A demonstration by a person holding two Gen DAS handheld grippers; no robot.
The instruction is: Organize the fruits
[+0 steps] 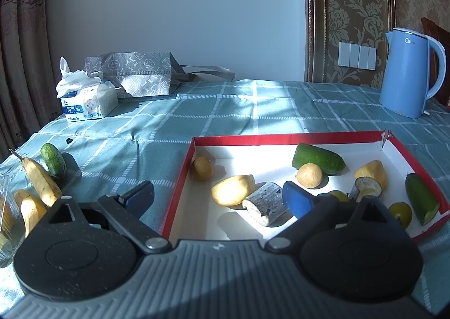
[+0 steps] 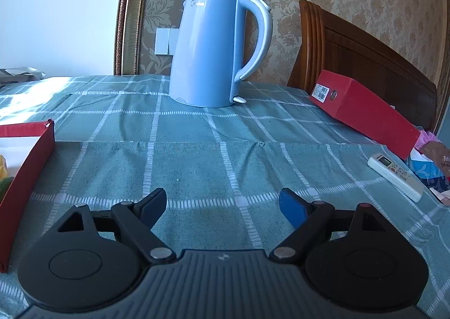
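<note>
Fruit pieces lying in the red-rimmed tray (image 1: 180, 178), I'm holding my left gripper (image 1: 219, 198) released over its near-left corner, right gripper (image 2: 223, 206) gaping empty above the checked tablecloth (image 2: 197, 156), kettle (image 2: 208, 54) standing far behind.

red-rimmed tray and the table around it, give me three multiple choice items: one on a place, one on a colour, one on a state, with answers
1. Where does the small green cucumber piece outside the red-rimmed cardboard tray lie?
A. inside the kettle
B. on the checked tablecloth, beside the pale bananas
C. on the tissue pack

2. What colour is the plastic electric kettle?
A. light blue
B. black
C. orange

3. How do the right tongs stand?
A. shut on a banana
B. shut on the remote control
C. open, with nothing between them

Answers:
1 B, the left wrist view shows it on the cloth left of the tray, next to the bananas.
2 A, its body is light blue in both views.
3 C, only bare cloth shows between the two blue pads.
</note>
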